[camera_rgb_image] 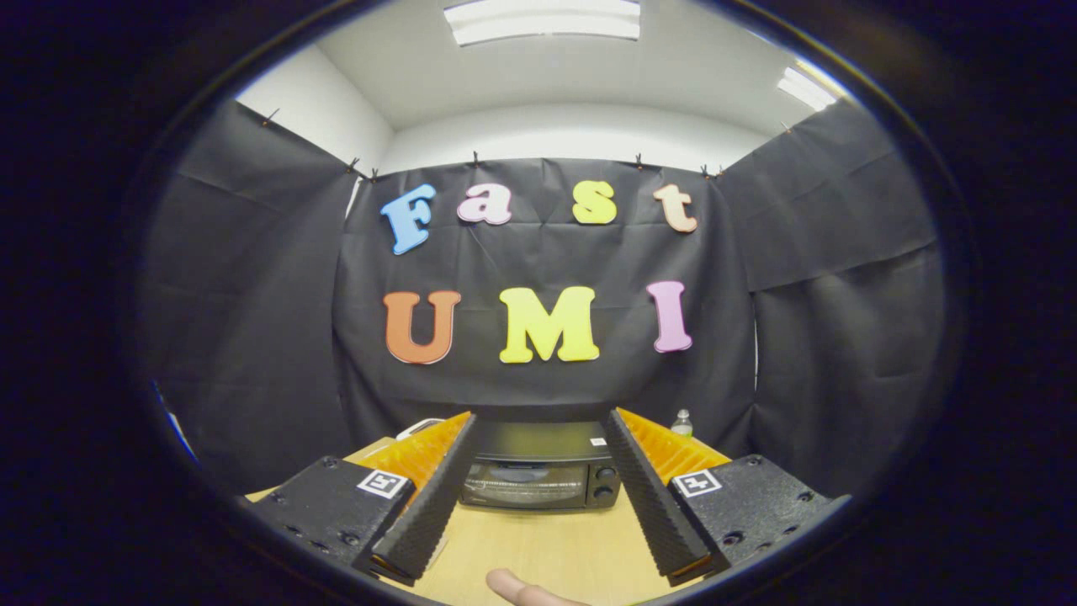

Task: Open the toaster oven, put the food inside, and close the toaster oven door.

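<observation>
A black toaster oven [538,475] stands on the wooden table [547,547] against the back wall, its glass door shut and two knobs [604,481] on its right side. My gripper [540,429] is held well back from it, open, with the oven showing in the wide gap between the two ribbed fingers [652,497]. Nothing is between them. A pale rounded thing [517,587], perhaps the food or a fingertip, lies on the table below the fingers; I cannot tell which.
A small clear bottle [682,422] stands to the right of the oven by the wall. A white object [418,427] peeks out behind the left finger. Black cloth walls close in the table on three sides.
</observation>
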Available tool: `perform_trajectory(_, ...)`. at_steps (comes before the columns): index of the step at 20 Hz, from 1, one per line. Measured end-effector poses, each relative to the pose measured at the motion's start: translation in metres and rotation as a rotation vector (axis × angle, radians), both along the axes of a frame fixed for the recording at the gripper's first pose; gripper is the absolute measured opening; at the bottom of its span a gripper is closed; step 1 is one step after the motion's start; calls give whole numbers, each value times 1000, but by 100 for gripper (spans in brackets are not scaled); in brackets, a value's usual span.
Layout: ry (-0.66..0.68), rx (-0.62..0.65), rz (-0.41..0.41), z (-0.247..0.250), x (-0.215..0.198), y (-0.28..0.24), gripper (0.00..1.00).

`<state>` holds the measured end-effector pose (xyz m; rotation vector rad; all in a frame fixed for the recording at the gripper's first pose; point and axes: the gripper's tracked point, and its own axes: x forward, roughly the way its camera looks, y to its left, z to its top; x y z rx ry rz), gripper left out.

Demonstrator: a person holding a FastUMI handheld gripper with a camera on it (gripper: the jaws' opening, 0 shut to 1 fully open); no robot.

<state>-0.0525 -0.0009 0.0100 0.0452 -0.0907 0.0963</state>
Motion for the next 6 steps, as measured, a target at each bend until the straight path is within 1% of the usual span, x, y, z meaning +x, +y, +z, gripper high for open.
perform_trajectory(3,47,15,0,-12,9,-6,99)
perform_trajectory(6,58,20,-19,-14,15,-14,99)
